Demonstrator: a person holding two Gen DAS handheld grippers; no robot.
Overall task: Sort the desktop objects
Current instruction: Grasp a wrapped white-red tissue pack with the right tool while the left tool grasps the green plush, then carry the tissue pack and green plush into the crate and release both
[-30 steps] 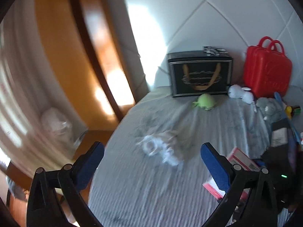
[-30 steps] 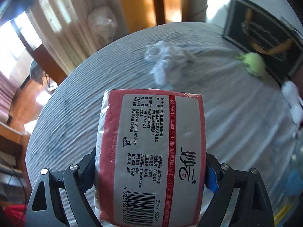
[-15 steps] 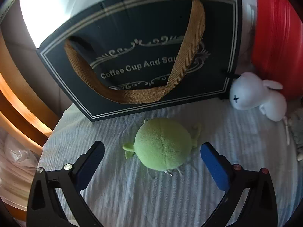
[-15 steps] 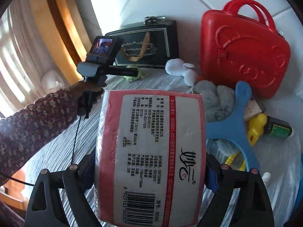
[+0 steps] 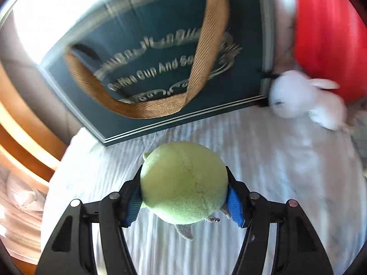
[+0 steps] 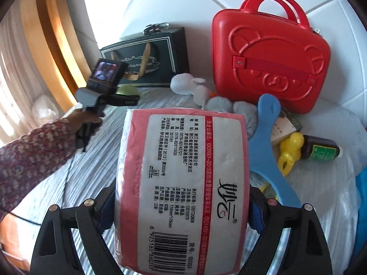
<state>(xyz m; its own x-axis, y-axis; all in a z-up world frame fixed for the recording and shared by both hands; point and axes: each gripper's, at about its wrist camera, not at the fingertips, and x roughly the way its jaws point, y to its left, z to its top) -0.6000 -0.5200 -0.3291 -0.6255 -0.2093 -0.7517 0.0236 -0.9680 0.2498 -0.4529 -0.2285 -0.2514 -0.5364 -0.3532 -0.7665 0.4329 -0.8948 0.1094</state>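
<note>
My left gripper (image 5: 183, 197) is shut on a round green plush toy (image 5: 183, 181), just above the striped white tablecloth (image 5: 263, 160), in front of a dark gift bag (image 5: 160, 52) with a brown ribbon handle. My right gripper (image 6: 181, 206) is shut on a red-and-white pack of tissues (image 6: 183, 190), held above the cloth. In the right wrist view the left gripper (image 6: 125, 99) shows at the far left, held by a hand, with the green plush (image 6: 127, 89) between its fingers.
A red hard case (image 6: 270, 52) stands at the back by the white wall. A white plush rabbit (image 5: 302, 98), grey plush (image 6: 243, 112), blue paddle (image 6: 266, 151), yellow toy (image 6: 290, 151) and dark bottle (image 6: 321, 150) lie in front of it. The table edge is at the left.
My left gripper moved forward and shut on the green plush, which lay free on the cloth half a second ago. My right gripper keeps the tissue pack and has shifted slightly.
</note>
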